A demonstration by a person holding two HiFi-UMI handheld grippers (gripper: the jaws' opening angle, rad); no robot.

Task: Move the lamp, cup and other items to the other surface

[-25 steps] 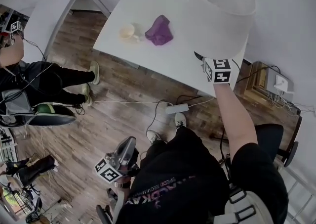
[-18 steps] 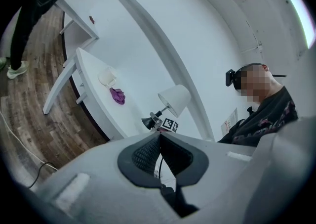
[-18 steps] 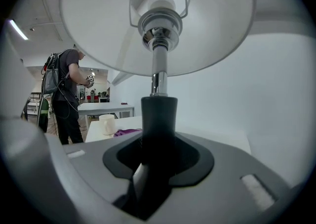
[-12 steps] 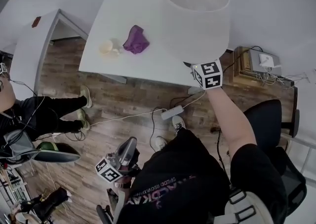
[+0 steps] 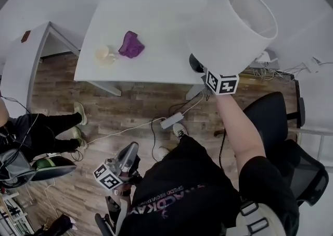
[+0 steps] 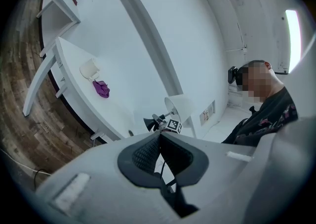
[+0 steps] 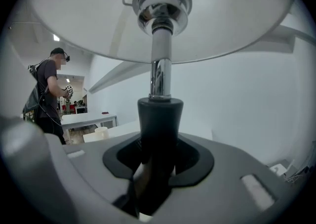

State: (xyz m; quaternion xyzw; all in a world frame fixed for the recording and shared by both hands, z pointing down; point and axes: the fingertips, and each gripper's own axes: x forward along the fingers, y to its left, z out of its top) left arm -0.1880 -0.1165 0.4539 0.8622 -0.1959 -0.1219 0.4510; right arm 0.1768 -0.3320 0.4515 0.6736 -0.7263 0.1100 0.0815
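- The right gripper (image 5: 207, 72) is clamped on the table lamp (image 5: 234, 26), which has a white drum shade, a chrome stem and a black neck. In the right gripper view its jaws (image 7: 159, 157) press on the black neck from both sides, with the chrome stem (image 7: 160, 77) rising straight above them into the shade.
- In the head view the lamp sits at the near right corner of the white rectangular tabletop (image 5: 156, 26), tilted so the shade's open top leans to the right, away from the table.
- The left gripper (image 5: 130, 150) is low at the person's left side over the wooden floor, well apart from the table. Its jaws (image 6: 159, 139) are pressed together with nothing between them.
- A cream cup (image 5: 104, 54) and a crumpled purple cloth (image 5: 131, 45) lie just beside each other near the tabletop's near left corner, well apart from both grippers.
- The shade covers the tabletop's right edge, and only a sliver of the lamp's black foot shows under it, so I cannot tell whether the foot touches the tabletop.
- In the right gripper view the shade's rim is cut off.
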